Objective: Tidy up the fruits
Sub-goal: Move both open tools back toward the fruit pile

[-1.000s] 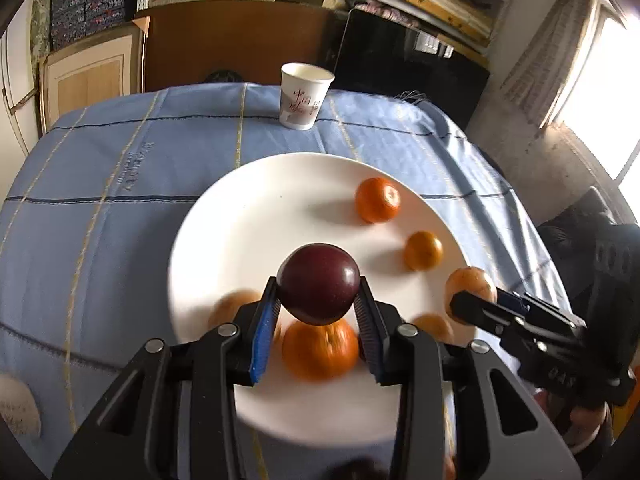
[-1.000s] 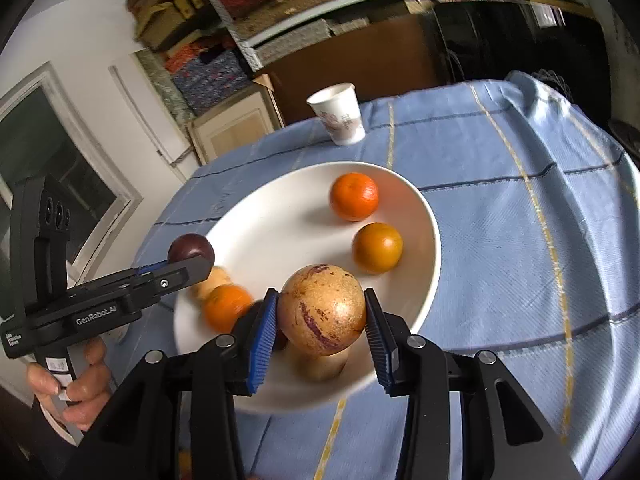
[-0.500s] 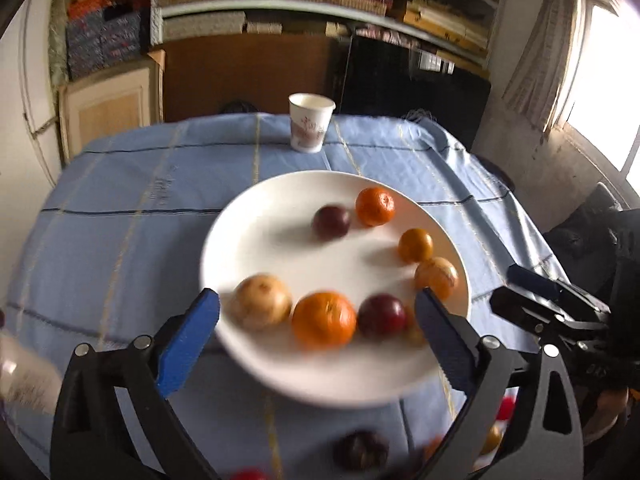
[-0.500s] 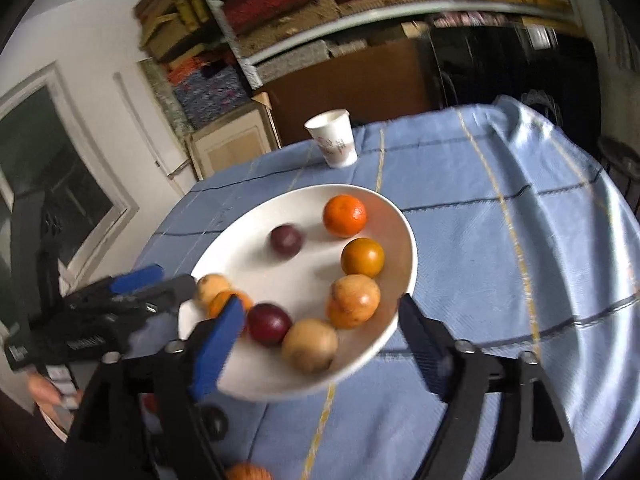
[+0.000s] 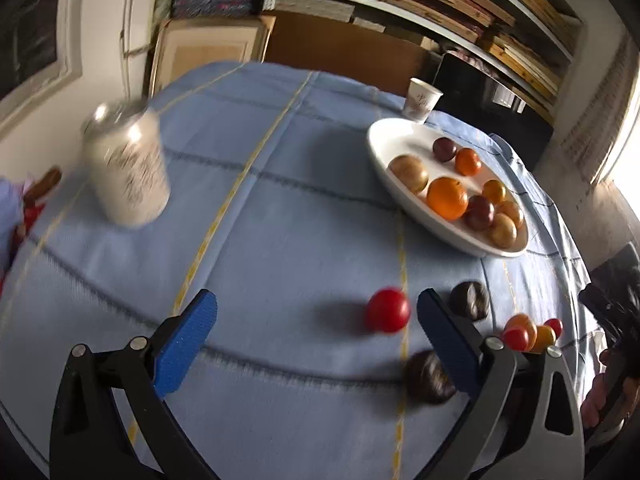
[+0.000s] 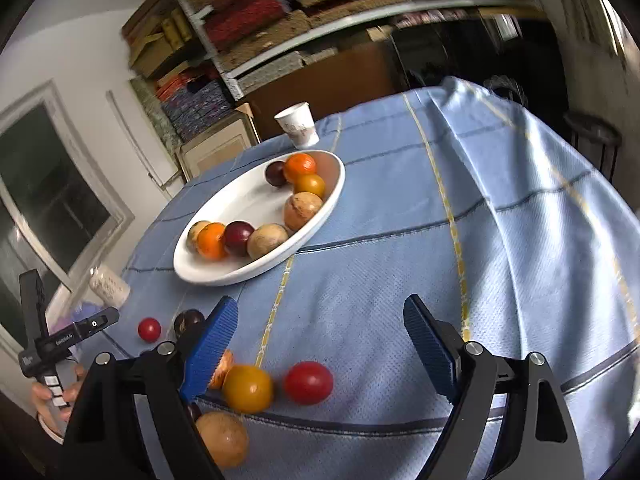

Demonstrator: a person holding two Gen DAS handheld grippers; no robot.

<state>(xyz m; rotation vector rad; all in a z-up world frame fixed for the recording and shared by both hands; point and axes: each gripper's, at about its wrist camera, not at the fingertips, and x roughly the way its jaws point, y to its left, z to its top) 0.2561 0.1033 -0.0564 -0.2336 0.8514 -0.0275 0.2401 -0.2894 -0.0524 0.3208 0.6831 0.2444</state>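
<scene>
A white plate (image 5: 388,142) (image 6: 224,272) on the blue tablecloth holds several fruits: oranges, dark plums and tan round fruits. My left gripper (image 5: 316,336) is open and empty above the cloth; a red tomato (image 5: 387,310) lies just inside its right finger, with two dark wrinkled fruits (image 5: 469,300) beside and below. My right gripper (image 6: 320,344) is open and empty; a red tomato (image 6: 308,383), a yellow-orange fruit (image 6: 248,388) and a tan fruit (image 6: 222,438) lie near its left finger. The left gripper also shows in the right wrist view (image 6: 86,326).
A white can (image 5: 128,168) stands left on the cloth, blurred. A paper cup (image 5: 420,100) (image 6: 298,124) stands behind the plate. Small red and orange fruits (image 5: 528,332) cluster at the table's right edge. Shelves and a cabinet lie beyond the table.
Both grippers let go of their fruits onto the plate and opened. Both then pulled back and low toward the table's near side, where loose fruits lie.
</scene>
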